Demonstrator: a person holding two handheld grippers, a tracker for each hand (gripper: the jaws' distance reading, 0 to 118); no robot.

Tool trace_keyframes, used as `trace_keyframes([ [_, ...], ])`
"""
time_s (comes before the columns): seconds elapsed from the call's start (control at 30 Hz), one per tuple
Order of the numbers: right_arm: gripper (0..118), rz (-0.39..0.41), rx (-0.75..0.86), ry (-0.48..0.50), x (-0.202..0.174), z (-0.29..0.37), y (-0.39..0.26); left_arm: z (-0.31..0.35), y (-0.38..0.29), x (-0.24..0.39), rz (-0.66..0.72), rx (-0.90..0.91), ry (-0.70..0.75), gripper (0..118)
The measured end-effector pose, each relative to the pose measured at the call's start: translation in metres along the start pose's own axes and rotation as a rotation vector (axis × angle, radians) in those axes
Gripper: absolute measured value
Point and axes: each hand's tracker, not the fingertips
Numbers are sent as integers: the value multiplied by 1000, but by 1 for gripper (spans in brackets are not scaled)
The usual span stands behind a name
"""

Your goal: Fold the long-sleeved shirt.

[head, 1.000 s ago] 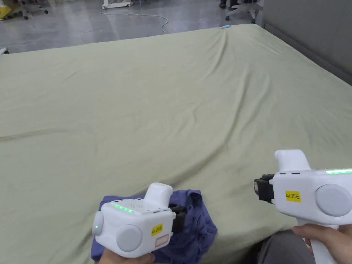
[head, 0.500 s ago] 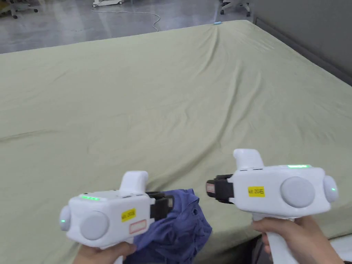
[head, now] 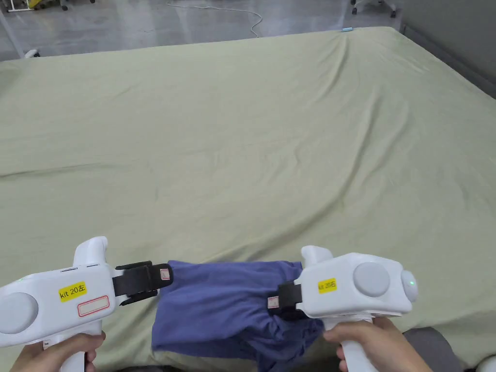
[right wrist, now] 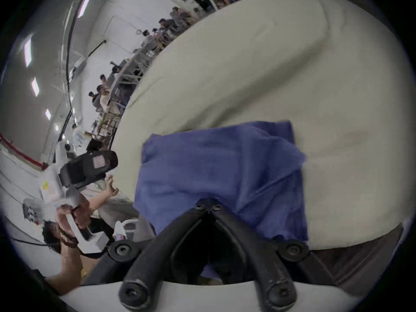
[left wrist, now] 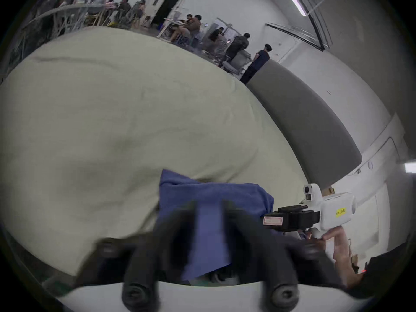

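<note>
Right gripper point(head: 274, 303) clamped on shirt point(head: 218, 300); left gripper point(head: 167, 282) released beside it. Regrip opposite corner, spread flat.

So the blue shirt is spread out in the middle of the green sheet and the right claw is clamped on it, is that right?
Not quite. The blue shirt lies bunched at the near edge of the green sheet, not in the middle, as the head view shows. The right claw is indeed clamped on it, jaws closed on the cloth in the right gripper view.
</note>
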Motion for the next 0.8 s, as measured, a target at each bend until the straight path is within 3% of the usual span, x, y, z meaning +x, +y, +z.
trace_keyframes([
  [0.07,0,-80,13,54,14,2,1,-4,-2,-13,49,-16,-12,93],
  [0.1,0,-86,14,48,17,3,1,-7,-3,-20,83,-35,-26,113],
  [0.37,0,-72,18,53,17,-1,1,-42,-13,-62,308,-121,-146,115],
  [0.57,0,-64,19,38,13,-1,1,-71,-16,-67,409,-169,-393,114],
  [0.8,0,-66,19,33,13,-2,1,-95,-10,-58,295,-211,-404,114],
])
